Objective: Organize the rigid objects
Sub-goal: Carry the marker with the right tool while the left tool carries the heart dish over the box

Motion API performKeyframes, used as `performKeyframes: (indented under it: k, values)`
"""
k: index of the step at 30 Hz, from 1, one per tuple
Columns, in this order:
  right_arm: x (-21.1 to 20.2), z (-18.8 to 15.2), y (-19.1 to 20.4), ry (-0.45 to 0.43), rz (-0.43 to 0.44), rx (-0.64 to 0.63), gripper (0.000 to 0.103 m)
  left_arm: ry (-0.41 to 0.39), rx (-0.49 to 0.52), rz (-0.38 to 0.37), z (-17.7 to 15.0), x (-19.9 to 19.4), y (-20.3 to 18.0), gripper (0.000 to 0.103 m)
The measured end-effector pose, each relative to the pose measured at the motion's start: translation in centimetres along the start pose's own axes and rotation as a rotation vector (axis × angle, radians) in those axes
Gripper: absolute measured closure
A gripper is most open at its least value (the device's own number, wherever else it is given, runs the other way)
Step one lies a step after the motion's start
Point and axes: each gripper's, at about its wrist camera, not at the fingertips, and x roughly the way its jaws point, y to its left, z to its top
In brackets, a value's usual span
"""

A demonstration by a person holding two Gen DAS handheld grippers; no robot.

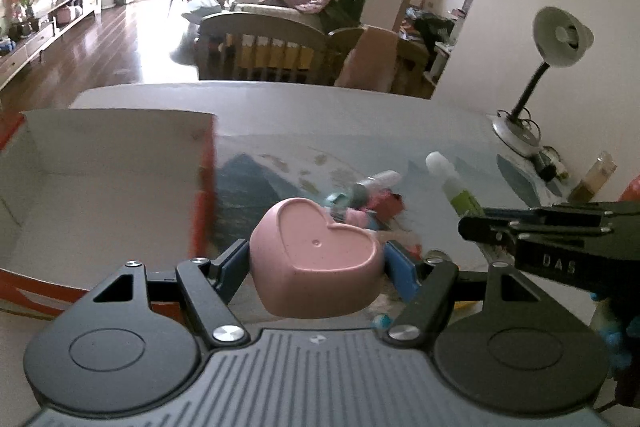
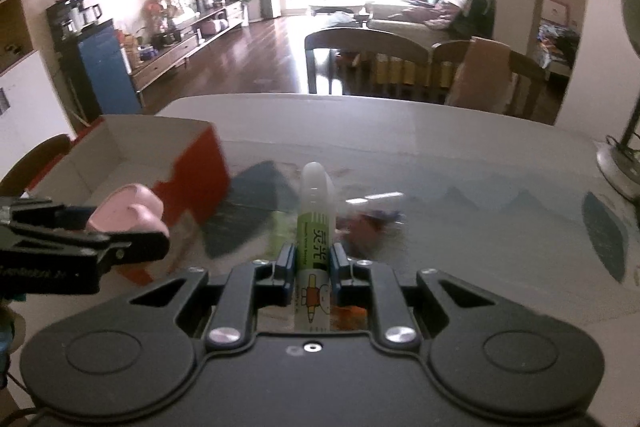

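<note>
My left gripper (image 1: 316,263) is shut on a pink heart-shaped dish (image 1: 316,255), held above the table with its hollow side up. From the right wrist view the same dish (image 2: 128,213) shows at the left, in front of the box. My right gripper (image 2: 313,263) is shut on a green-and-white glue stick (image 2: 314,227) that points forward, white cap away from me. That glue stick (image 1: 452,187) also appears in the left wrist view, ahead of the right gripper's black fingers (image 1: 520,227). An open red cardboard box (image 1: 80,179) with a white inside sits at the left.
A blurred heap of small items (image 1: 368,199) lies on the patterned mat in the table's middle. A desk lamp (image 1: 556,43) and a small brown bottle (image 1: 592,179) stand at the right by the wall. Wooden chairs (image 2: 360,63) stand beyond the far table edge.
</note>
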Motion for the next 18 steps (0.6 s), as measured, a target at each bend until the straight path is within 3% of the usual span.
performKeyframes:
  k: [18]
  values:
    - [5.7,4.5,15.5,0.004,0.092,-0.094,0.086,-0.014,-0.055,0.128,3.2,-3.8,14.4,0.030]
